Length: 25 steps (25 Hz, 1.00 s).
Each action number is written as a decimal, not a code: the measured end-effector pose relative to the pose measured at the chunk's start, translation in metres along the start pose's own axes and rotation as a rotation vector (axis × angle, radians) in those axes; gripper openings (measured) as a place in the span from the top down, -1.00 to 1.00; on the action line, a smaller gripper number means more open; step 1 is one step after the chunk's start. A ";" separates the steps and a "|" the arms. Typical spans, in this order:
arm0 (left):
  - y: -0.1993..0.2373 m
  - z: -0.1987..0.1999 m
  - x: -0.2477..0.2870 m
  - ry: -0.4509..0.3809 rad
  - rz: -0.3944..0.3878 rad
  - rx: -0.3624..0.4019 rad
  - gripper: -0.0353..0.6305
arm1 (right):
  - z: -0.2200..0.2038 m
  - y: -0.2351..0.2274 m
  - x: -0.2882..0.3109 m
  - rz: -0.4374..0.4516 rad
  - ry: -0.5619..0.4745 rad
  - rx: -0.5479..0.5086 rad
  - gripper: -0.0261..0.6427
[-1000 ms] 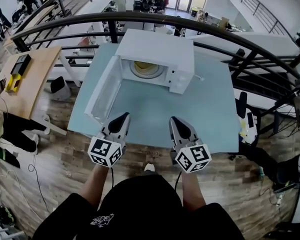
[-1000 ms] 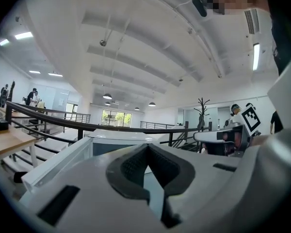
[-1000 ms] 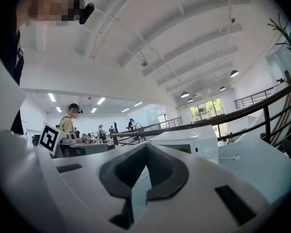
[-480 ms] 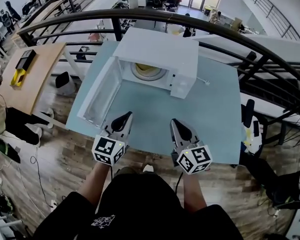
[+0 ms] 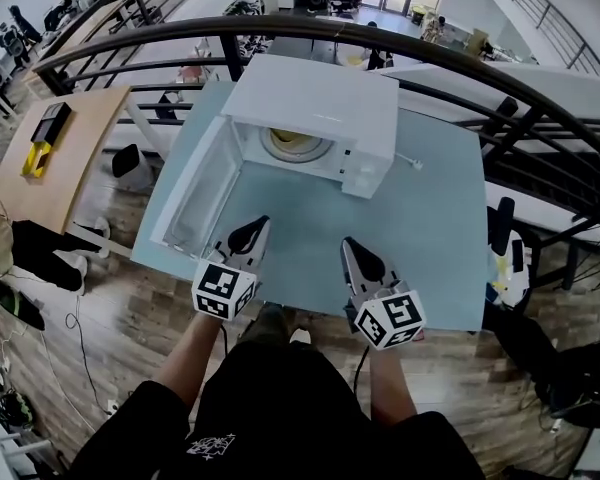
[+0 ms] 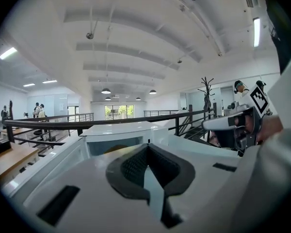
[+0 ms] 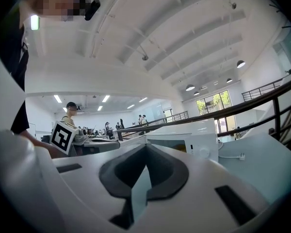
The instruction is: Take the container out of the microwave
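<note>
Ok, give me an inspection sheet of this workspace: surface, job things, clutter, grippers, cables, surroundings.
Surface: pale blue-green table, mostly bare.
Job's things: white microwave at the table's far side, its door swung open to the left; yellowish container inside the cavity, not yet taken out.
Clutter: nothing seen on the table.
Grippers: left gripper and right gripper both shut, nothing between the jaws, over the table's near edge, apart from the microwave.
Cables: white cord with plug lying on the table right of the microwave.
Surroundings: black curved railing behind the table; wooden desk to the left; wooden floor below.
</note>
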<state>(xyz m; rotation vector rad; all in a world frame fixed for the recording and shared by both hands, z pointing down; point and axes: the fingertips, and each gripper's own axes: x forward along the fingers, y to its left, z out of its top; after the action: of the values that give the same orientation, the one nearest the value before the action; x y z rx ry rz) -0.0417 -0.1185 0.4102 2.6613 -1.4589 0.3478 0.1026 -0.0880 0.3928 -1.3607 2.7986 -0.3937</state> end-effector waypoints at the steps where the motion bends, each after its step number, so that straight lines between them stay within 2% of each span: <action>1: 0.003 0.000 0.004 0.001 0.001 0.008 0.87 | 0.000 0.000 0.003 0.000 0.000 0.000 0.90; 11: 0.041 -0.012 0.063 0.031 0.008 0.040 0.87 | -0.007 -0.020 0.050 -0.035 0.021 -0.002 0.90; 16: 0.061 -0.024 0.092 0.055 0.008 0.023 0.87 | -0.014 -0.027 0.077 -0.037 0.048 -0.006 0.90; 22: 0.081 -0.038 0.135 0.106 0.001 0.106 0.87 | -0.022 -0.040 0.107 -0.039 0.083 -0.008 0.90; 25: 0.090 -0.046 0.156 0.127 -0.010 0.122 0.87 | -0.029 -0.046 0.121 -0.041 0.098 -0.001 0.90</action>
<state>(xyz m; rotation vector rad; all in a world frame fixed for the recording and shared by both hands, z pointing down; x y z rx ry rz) -0.0435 -0.2870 0.4892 2.6811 -1.4297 0.6127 0.0591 -0.2026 0.4441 -1.4399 2.8521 -0.4727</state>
